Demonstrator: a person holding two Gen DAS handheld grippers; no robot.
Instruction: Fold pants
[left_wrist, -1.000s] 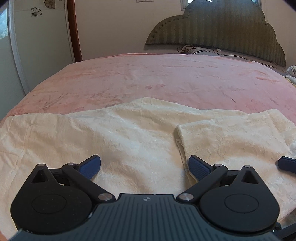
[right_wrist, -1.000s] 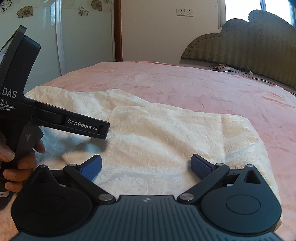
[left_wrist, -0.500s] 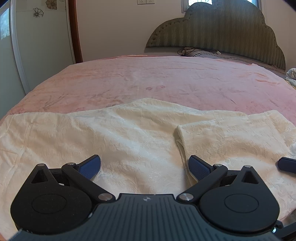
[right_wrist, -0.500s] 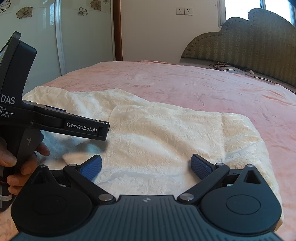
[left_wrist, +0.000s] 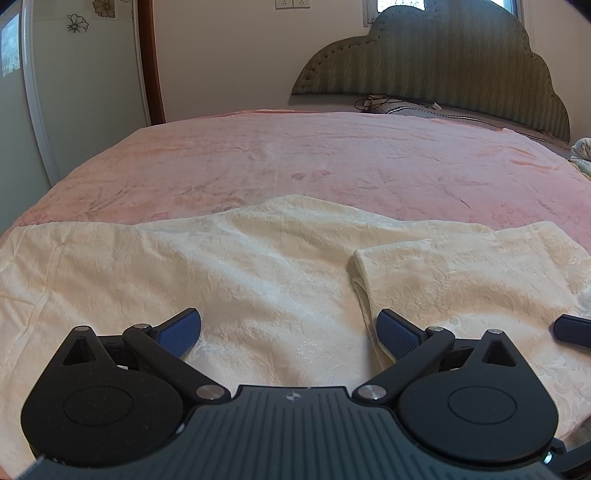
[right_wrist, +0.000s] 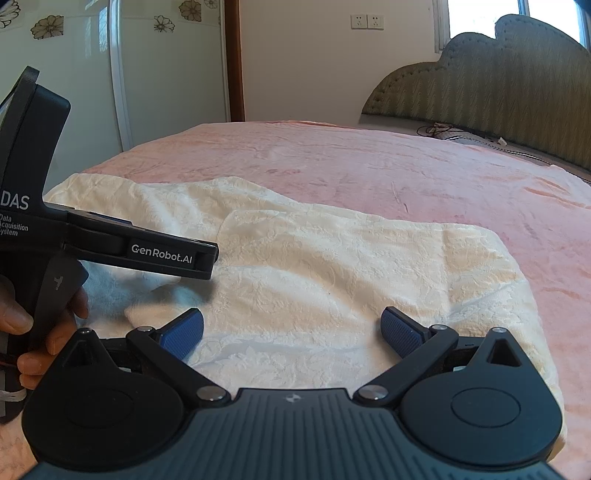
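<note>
Cream textured pants (left_wrist: 229, 266) lie flat across the near part of a pink bed, with one end folded over on the right (left_wrist: 461, 266). My left gripper (left_wrist: 288, 330) is open and empty just above the cloth, beside the fold's edge. My right gripper (right_wrist: 291, 328) is open and empty over the folded part of the pants (right_wrist: 332, 266). The left gripper's body (right_wrist: 140, 251) shows at the left of the right wrist view, held by a hand. A right fingertip (left_wrist: 572, 328) shows at the right edge of the left wrist view.
The pink blanket (left_wrist: 332, 158) covers the bed beyond the pants. A green padded headboard (left_wrist: 443, 70) with a cable (left_wrist: 376, 101) at its foot stands at the far end. A wardrobe door (left_wrist: 85, 92) stands at the left. Another cloth (left_wrist: 581, 155) lies at the far right.
Both views have shifted slightly, showing more of the wall above the bed. The pants have not moved and both grippers stay open.
</note>
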